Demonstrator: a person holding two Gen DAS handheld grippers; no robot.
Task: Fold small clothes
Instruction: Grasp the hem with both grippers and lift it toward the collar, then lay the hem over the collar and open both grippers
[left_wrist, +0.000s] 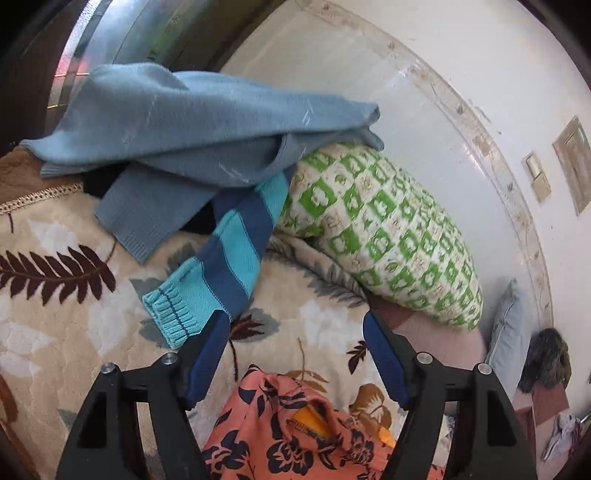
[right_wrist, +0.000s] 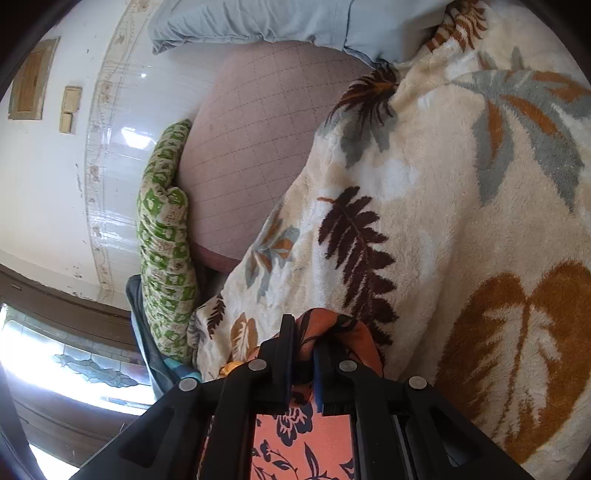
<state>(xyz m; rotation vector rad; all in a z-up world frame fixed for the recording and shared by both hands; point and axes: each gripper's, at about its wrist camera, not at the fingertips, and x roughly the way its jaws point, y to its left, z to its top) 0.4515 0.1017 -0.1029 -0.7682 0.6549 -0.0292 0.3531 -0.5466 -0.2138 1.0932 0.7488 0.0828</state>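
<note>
An orange garment with dark flowers (left_wrist: 291, 424) lies on a cream leaf-print blanket (left_wrist: 66, 317), bunched just below my left gripper (left_wrist: 295, 325), which is open with its blue pads wide apart and nothing between them. In the right wrist view my right gripper (right_wrist: 303, 332) is shut on a fold of the same orange garment (right_wrist: 332, 332), which hangs over and behind the fingers. A pale blue sweater (left_wrist: 192, 122) and a blue-and-turquoise striped knit (left_wrist: 229, 254) lie in a heap beyond the left gripper.
A green-and-white patterned pillow (left_wrist: 384, 232) lies against the white wall (left_wrist: 461, 55); it also shows in the right wrist view (right_wrist: 166, 236). A pink quilted mattress (right_wrist: 255, 147) is bare past the blanket's edge (right_wrist: 424, 221). A grey-blue cushion (right_wrist: 258, 22) lies at the far end.
</note>
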